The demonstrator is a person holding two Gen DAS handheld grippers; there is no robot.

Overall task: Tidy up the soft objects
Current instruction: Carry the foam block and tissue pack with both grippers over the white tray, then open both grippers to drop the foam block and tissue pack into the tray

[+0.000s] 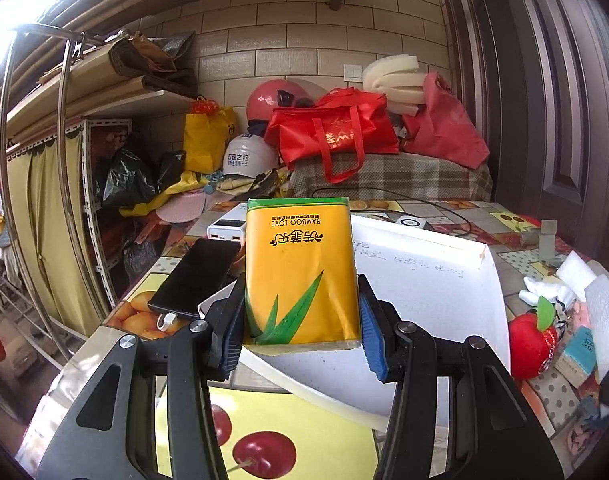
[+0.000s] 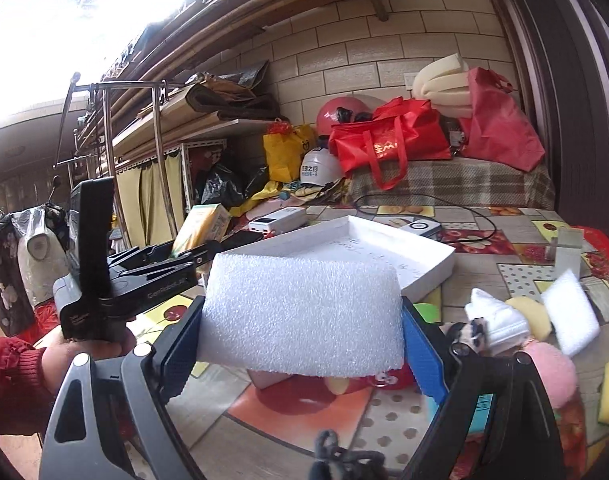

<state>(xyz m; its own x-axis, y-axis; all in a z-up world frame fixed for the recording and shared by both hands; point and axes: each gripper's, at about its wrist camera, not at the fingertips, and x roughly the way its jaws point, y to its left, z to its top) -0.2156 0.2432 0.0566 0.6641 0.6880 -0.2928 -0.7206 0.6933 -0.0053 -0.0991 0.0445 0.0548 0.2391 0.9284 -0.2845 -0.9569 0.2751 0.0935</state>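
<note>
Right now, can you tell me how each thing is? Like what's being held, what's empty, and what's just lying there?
Left gripper: shut on the tissue pack.
Tissue pack: held up, print upside down.
Right gripper: shut on the foam block.
Foam block: held above the table.
White tray: empty, flat on the table.
Phone: screen dark, cable plugged in.
Red plush apple: lying on the table.

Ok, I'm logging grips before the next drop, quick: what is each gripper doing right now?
Left gripper: shut on the yellow tissue pack.
Right gripper: shut on the white foam block.
</note>
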